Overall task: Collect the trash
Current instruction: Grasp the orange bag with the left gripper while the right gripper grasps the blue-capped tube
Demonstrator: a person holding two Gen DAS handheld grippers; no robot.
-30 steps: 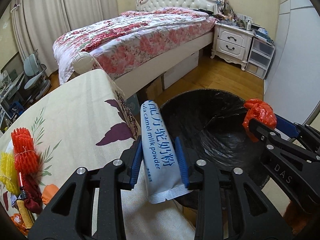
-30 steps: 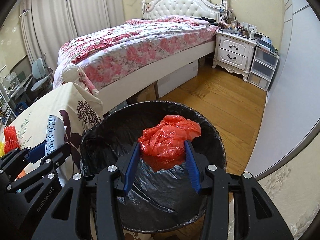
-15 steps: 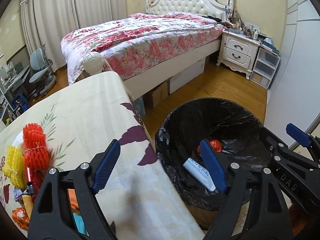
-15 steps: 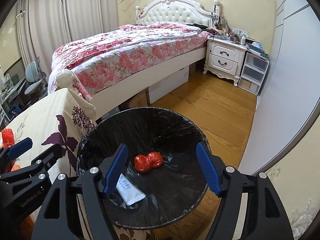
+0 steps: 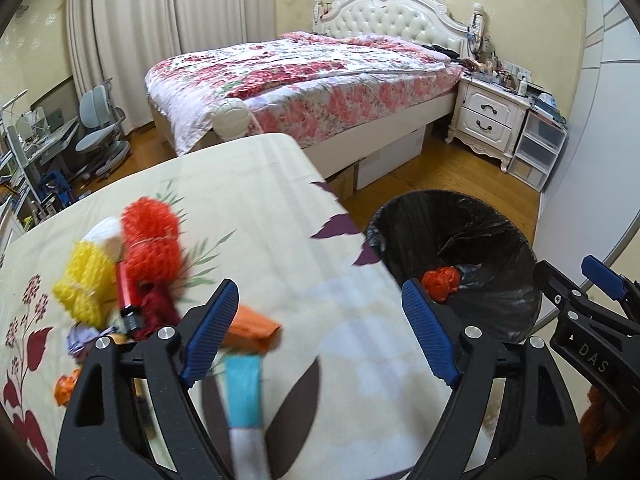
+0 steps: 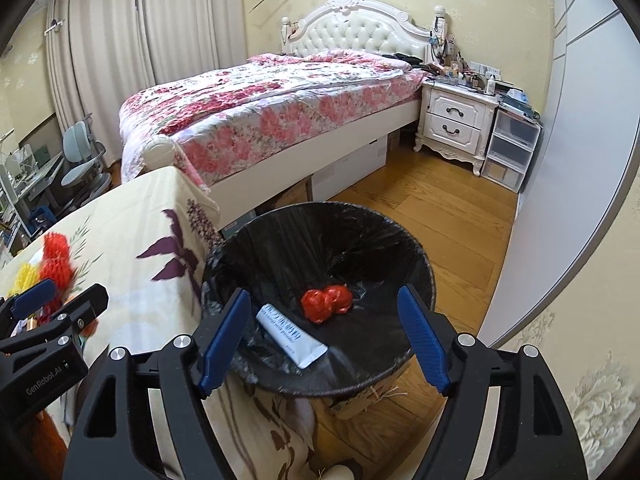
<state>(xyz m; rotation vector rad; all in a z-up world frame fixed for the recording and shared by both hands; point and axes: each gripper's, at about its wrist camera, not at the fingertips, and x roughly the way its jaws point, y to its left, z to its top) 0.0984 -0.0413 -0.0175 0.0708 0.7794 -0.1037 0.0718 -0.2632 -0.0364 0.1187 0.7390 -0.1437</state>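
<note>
Left wrist view: the left tool [image 5: 320,332] has just been spreading and stands apart with nothing between its pads, over the bench [image 5: 280,216]. At ten o'clock lie a red net [image 5: 150,240] and a yellow net [image 5: 86,284]. At two o'clock the bin [image 5: 500,248] holds a red bag [image 5: 442,280].

Right wrist view: the right tool [image 6: 324,336] has likewise just been spreading and is empty, above the bin [image 6: 280,232]. Inside lie the red bag [image 6: 326,303] and, at its eight o'clock, a white sachet [image 6: 290,335].
</note>
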